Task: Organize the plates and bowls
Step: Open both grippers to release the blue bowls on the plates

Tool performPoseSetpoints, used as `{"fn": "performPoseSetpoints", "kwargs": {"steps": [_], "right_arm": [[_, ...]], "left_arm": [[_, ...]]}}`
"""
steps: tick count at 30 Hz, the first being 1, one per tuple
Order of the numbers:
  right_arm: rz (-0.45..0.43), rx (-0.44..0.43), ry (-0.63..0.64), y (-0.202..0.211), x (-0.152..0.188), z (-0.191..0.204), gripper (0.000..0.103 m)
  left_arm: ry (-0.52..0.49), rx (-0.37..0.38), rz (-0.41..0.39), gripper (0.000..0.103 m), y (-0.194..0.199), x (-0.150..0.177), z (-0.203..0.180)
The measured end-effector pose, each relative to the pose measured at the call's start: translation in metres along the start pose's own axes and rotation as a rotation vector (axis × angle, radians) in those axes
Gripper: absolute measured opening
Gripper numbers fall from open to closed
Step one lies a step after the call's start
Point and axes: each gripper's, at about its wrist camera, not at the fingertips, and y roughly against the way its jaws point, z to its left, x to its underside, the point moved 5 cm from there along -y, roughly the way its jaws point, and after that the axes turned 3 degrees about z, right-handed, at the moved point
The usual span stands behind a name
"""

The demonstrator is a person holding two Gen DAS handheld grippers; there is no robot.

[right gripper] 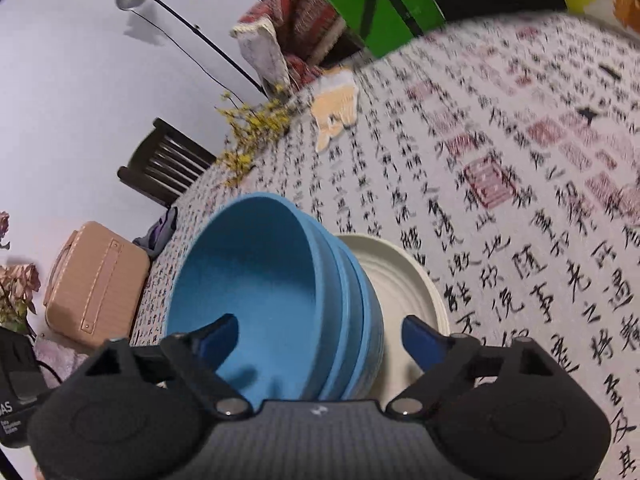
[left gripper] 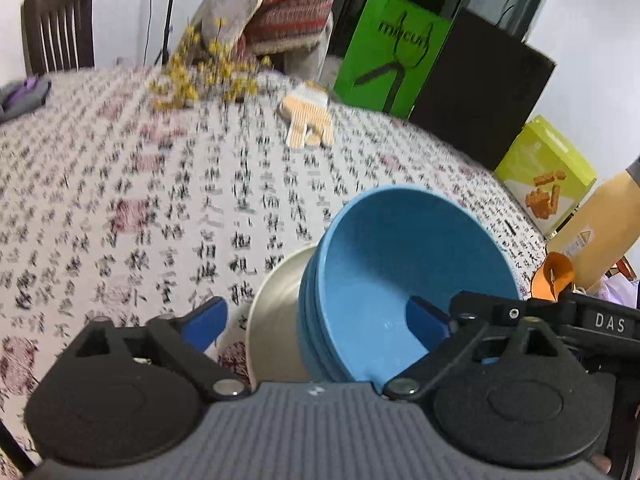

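Note:
A stack of blue bowls point(left gripper: 400, 264) point(right gripper: 260, 280) rests on a cream plate point(left gripper: 276, 320) point(right gripper: 404, 280) on the calligraphy-print tablecloth. My left gripper point(left gripper: 320, 320) is open, its blue pads wide apart astride the near left rim of the stack: one pad hangs outside the bowls over the plate, the other sits inside the top bowl, neither pressing. My right gripper point(right gripper: 320, 340) is open too, straddling the opposite rim, one pad inside the top bowl and one outside over the plate. Part of the right gripper's black body point(left gripper: 592, 320) shows at the right of the left wrist view.
Yellow dried flowers point(left gripper: 200, 72) point(right gripper: 252, 128) and an orange-and-white cloth toy point(left gripper: 308, 120) point(right gripper: 336, 108) lie farther back on the table. A green box point(left gripper: 544, 176), an orange cup point(left gripper: 554, 276), a dark chair point(left gripper: 56, 28) point(right gripper: 164, 164) and a tan case point(right gripper: 92, 284) surround the table.

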Motion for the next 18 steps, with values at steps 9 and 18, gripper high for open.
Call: {"fn": "performPoseSetpoints", "kwargs": {"steps": [9, 18], "right_arm": [[-0.149, 0.009, 0.161, 0.026, 0.016, 0.010, 0.103], [-0.269, 0.026, 0.314, 0.048, 0.045, 0.022, 0.103]], "left_arm": [[-0.061, -0.023, -0.209, 0.103, 0.034, 0.021, -0.004], [-0.099, -0.020, -0.335, 0.103, 0.055, 0.049, 0.003]]}}
